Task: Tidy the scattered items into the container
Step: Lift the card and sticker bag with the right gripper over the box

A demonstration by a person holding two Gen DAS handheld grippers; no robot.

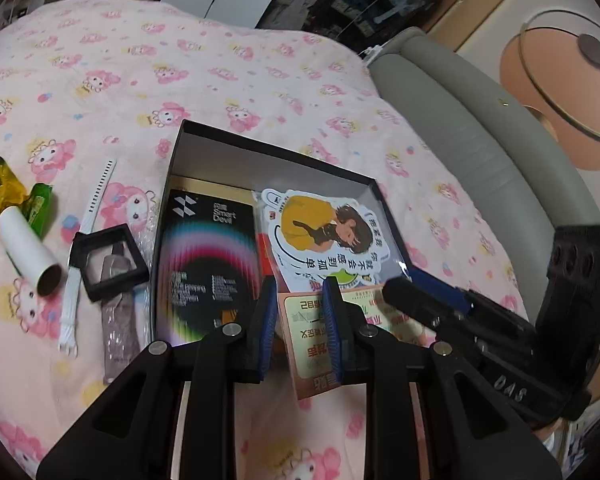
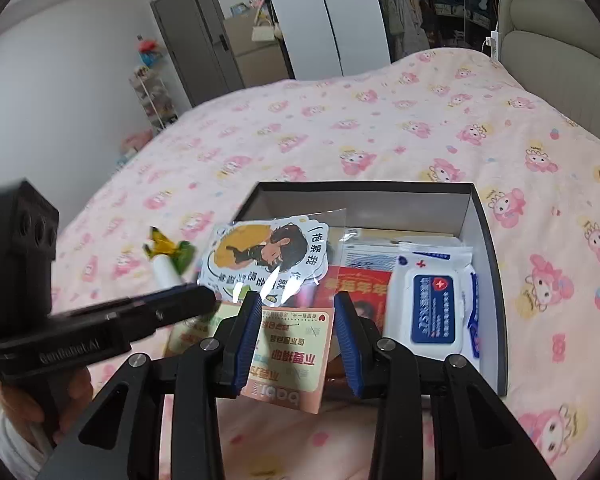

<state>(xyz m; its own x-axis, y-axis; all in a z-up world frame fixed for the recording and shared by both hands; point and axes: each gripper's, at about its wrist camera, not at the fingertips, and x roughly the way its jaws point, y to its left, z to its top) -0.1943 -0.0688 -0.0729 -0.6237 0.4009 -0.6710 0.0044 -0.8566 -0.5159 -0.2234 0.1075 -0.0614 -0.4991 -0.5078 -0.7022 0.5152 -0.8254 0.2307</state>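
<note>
Bed (image 1: 220, 64) with a pink cartoon blanket, and the black box (image 1: 276, 156) sits open on it. Inside: a black Smart Devil pack (image 1: 208, 264), a sticker sheet (image 1: 320, 228) and a wipes pack (image 2: 432, 304). A pink card (image 1: 312, 344) lies across the box's near edge. Still loose on the blanket left of the box: cardboard tube (image 1: 28, 248), green wrappers (image 1: 16, 192), white watch strap (image 1: 80, 248) and a black square case (image 1: 108, 260). Left tongs (image 1: 300, 292) and right tongs (image 2: 296, 308) both hang over the card, partly released, nothing pinched as far as I can see.
</note>
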